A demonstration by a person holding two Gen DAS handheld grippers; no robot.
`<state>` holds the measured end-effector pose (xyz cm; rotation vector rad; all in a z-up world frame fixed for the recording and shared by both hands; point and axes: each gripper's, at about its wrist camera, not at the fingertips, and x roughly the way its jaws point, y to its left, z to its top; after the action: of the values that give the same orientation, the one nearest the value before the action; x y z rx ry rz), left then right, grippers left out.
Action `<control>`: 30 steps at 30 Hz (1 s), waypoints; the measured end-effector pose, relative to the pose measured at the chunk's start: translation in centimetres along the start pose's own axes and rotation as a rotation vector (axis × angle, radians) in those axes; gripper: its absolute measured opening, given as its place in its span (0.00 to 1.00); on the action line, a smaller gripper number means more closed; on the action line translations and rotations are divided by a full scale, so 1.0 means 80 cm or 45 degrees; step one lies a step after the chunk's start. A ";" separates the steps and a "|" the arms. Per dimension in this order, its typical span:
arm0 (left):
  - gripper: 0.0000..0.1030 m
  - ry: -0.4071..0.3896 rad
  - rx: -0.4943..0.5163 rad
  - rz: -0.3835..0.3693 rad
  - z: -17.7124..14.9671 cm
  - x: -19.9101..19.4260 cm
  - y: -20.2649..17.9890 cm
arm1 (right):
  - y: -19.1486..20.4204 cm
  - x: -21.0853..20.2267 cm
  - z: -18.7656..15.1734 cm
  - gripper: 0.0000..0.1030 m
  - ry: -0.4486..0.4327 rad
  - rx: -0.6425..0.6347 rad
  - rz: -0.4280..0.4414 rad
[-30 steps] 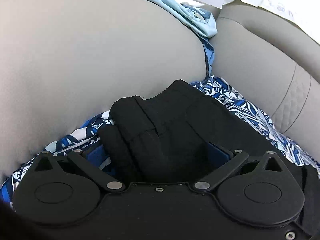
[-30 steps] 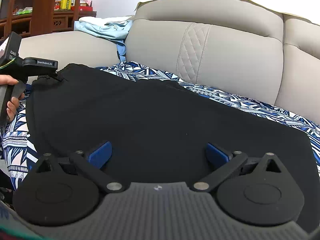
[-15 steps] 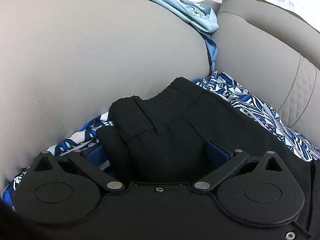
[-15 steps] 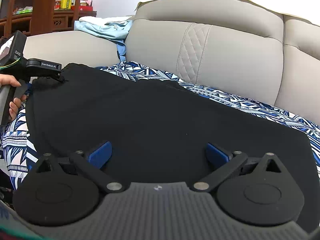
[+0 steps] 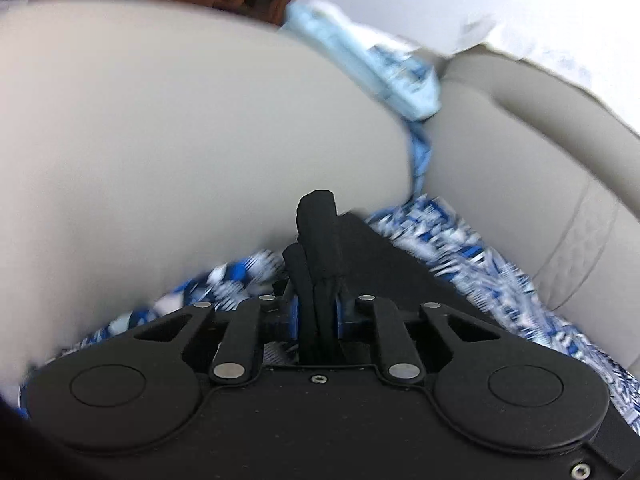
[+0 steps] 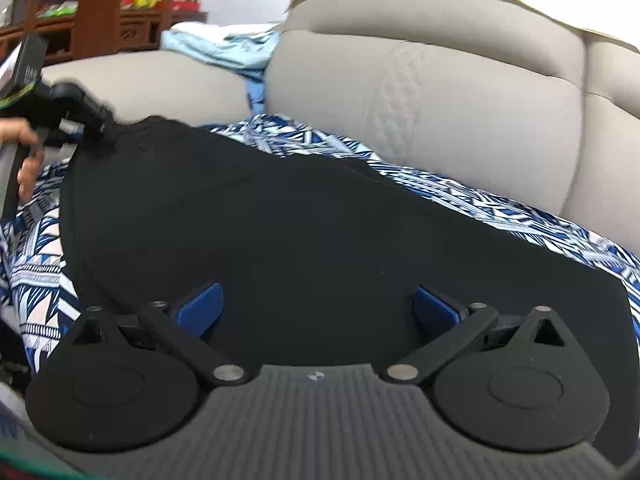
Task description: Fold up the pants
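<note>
Black pants lie spread on a blue-and-white patterned cloth over the sofa seat. My left gripper is shut on the bunched waistband of the pants, which sticks up between its blue pads. In the right wrist view the left gripper holds that far left corner of the pants. My right gripper is open, its blue pads wide apart over the near edge of the pants.
A beige sofa armrest rises right behind the left gripper. The sofa backrest runs along the far side. Light blue clothes lie on the armrest top. Wooden shelves stand beyond.
My left gripper has closed on the waistband, bunching it, and the view has tilted up with blur. My right gripper stays open in place.
</note>
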<state>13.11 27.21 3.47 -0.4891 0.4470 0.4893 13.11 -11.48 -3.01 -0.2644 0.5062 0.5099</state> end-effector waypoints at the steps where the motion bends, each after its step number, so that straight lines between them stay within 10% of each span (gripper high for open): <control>1: 0.14 -0.018 0.029 -0.023 0.004 -0.007 -0.010 | -0.003 0.000 0.003 1.00 0.014 -0.007 0.014; 10: 0.14 -0.160 0.321 -0.456 0.013 -0.083 -0.177 | -0.118 -0.029 0.017 1.00 0.033 0.439 -0.064; 18: 0.14 -0.050 0.722 -0.962 -0.095 -0.160 -0.330 | -0.259 -0.095 -0.015 1.00 -0.132 0.979 -0.109; 30: 0.24 0.276 1.100 -1.128 -0.269 -0.196 -0.380 | -0.302 -0.148 -0.068 1.00 -0.168 1.108 -0.135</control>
<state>10.90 -13.15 4.54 0.1315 0.5482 -0.6162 14.74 -38.52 1.39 0.5697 0.5384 0.1672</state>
